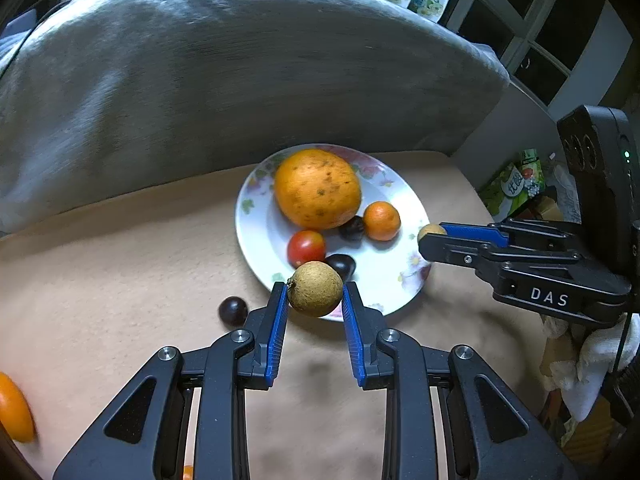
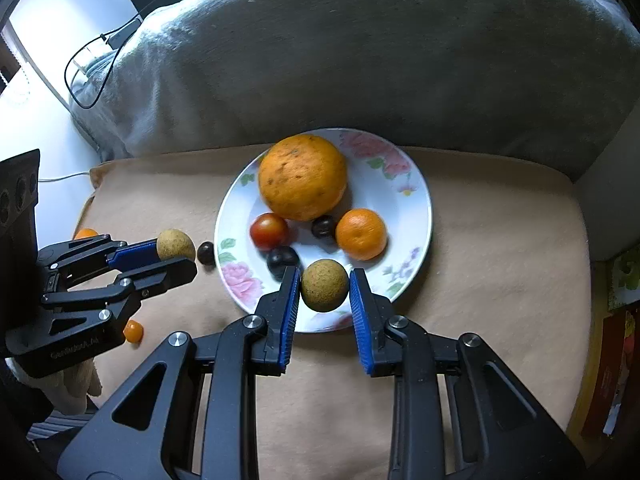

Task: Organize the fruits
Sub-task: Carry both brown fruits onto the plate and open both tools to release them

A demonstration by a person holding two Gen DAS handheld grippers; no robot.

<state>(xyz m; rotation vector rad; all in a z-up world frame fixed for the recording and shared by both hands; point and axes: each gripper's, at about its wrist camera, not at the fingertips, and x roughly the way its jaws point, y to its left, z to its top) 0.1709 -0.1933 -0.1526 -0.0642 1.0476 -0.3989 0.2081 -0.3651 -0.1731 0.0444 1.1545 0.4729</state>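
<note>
A floral white plate lies on a beige cushion. It holds a big orange, a small tangerine, a red tomato and two dark fruits. My left gripper is shut on a brown longan just over the plate's near-left edge. My right gripper holds a second brown longan above the plate's front rim.
A dark fruit lies on the cushion left of the plate. Small orange fruits lie further left. A grey blanket-covered backrest rises behind. Clutter stands beyond the cushion's right edge.
</note>
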